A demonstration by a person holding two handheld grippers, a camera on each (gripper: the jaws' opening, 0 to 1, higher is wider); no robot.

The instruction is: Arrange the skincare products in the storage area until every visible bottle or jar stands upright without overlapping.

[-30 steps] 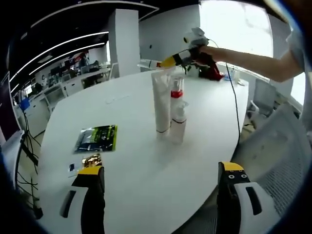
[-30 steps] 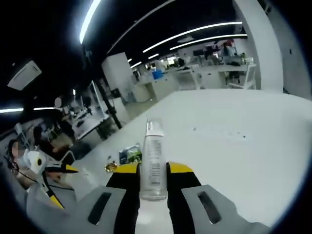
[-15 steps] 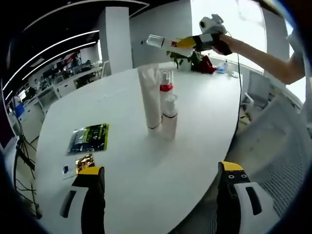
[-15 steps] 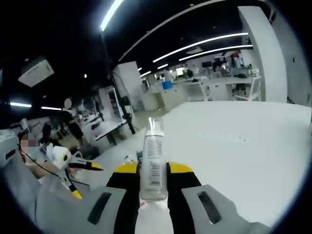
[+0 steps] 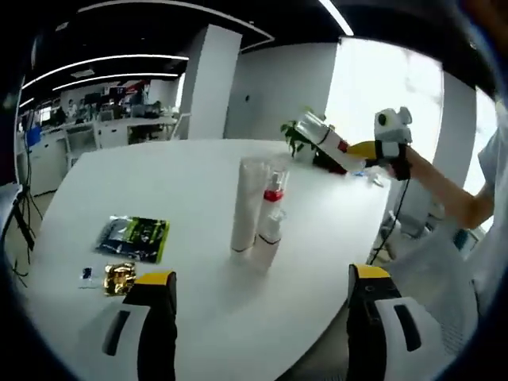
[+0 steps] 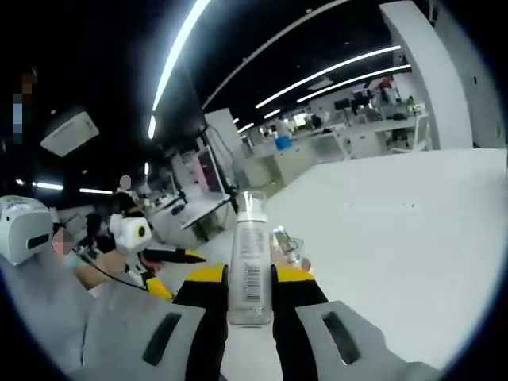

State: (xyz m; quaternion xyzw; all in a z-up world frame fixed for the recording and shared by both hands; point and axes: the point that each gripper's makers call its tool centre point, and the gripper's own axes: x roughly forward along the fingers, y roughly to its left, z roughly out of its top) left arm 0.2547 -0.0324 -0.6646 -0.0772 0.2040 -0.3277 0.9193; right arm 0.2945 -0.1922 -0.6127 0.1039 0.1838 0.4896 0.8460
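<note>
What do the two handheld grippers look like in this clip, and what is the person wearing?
The left gripper has black jaws with yellow tips on grey bodies. The right gripper matches; in the left gripper view a black cable hangs from it. The person wears a short white sleeve.

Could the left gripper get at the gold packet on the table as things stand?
Probably yes: the left gripper is open and holds nothing, and the gold packet lies flat on the white table just beyond one jaw, with nothing between them.

Right hand-held gripper (image 6: 250, 305): yellow-tipped black jaws, grey plastic body
</note>
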